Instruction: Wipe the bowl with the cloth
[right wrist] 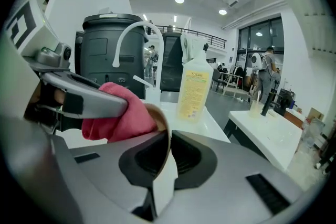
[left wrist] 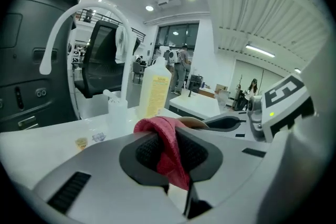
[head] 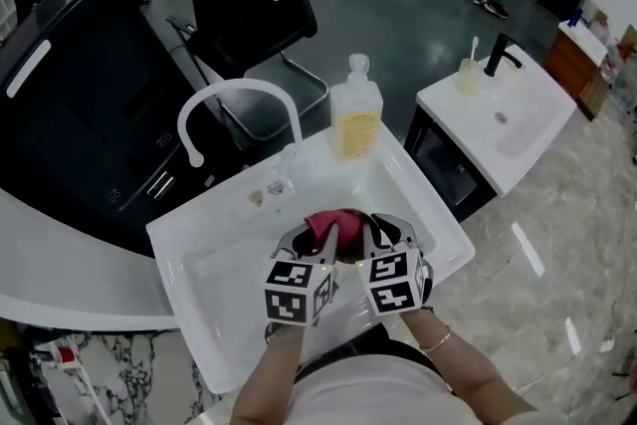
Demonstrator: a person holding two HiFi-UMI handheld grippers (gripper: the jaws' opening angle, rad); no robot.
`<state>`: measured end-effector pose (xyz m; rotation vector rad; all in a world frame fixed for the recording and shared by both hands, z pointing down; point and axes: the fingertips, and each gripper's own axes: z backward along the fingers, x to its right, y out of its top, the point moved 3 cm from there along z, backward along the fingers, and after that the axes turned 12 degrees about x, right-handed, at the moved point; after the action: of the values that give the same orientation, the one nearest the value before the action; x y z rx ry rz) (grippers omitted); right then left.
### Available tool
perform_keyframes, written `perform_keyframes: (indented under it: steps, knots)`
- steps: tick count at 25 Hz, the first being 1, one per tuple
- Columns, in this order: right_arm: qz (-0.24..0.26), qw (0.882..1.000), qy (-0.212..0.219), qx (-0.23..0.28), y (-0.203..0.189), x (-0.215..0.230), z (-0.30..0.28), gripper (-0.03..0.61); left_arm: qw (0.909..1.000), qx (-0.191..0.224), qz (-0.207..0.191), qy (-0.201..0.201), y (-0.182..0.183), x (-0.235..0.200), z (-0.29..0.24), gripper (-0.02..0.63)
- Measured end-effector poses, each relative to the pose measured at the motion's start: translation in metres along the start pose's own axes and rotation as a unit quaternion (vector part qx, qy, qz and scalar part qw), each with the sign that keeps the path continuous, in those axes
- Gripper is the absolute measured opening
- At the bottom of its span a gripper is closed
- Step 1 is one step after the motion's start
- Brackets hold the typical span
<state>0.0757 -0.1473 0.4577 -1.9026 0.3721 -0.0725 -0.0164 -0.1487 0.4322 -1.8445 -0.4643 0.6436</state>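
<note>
L gripper (left wrist: 169, 155): jaws clamped on the red cloth (left wrist: 160, 128). The cloth is pinched between the pads, w/ a fold bulging above them & a tail hanging below. R gripper (right wrist: 164, 157): jaws nearly together, gripped on the thin rim of the bowl (right wrist: 158, 118), the wall held edge-on between the pads. In right gripper view the cloth bunch is seen inside the bowl, against its tan inner wall, just left of the R jaws. Both grippers are held side by side over the white sink (head: 199, 259), tips converging at the cloth. In head view the bowl is mostly hidden under the grippers. Faucet (head: 234, 95) & soap bottle (head: 355, 119) are noted at the sink's back edge, apart from both grippers.
</note>
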Motion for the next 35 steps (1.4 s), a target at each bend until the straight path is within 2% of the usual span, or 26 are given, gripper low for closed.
perform_keyframes:
  steps: [8, 10, 12, 15, 19, 23, 30, 32, 35]
  knots:
    - [-0.022, 1.000, 0.008, -0.017, -0.008, -0.006, -0.014, 0.021, 0.9984, 0.012, 0.029, 0.047, 0.005, -0.030, 0.024, 0.061]
    - [-0.021, 1.000, 0.012, -0.017, -0.008, -0.008, -0.018, 0.020, 0.9979, 0.022, 0.046, 0.039, 0.010, -0.028, 0.029, 0.061]
    - [-0.019, 1.000, 0.015, -0.012, -0.004, -0.010, -0.020, 0.020, 0.9984, 0.018, 0.052, 0.011, 0.011, -0.018, 0.028, 0.061]
    - [-0.026, 0.999, 0.019, -0.006, 0.003, -0.017, -0.020, 0.018, 0.9989, -0.023, 0.029, -0.027, -0.002, 0.000, 0.017, 0.061]
    - [-0.030, 0.999, 0.026, 0.005, 0.013, -0.020, -0.013, 0.025, 0.9971, -0.063, 0.002, -0.043, -0.020, 0.012, 0.000, 0.061]
    - [-0.034, 0.999, 0.020, 0.005, 0.012, -0.015, -0.004, 0.032, 0.9967, -0.072, -0.025, -0.030, -0.026, 0.013, -0.011, 0.061]
    - [-0.057, 0.998, 0.006, 0.000, -0.002, -0.008, 0.005, 0.029, 0.9885, -0.080, -0.128, 0.008, -0.033, 0.015, -0.006, 0.061]
    - [-0.059, 0.998, 0.005, -0.002, -0.005, -0.008, 0.006, 0.028, 0.9873, -0.080, -0.136, 0.018, -0.033, 0.014, 0.000, 0.061]
    - [-0.065, 0.998, 0.005, -0.007, -0.010, -0.008, 0.006, 0.028, 0.9885, -0.078, -0.126, 0.032, -0.033, 0.007, 0.011, 0.061]
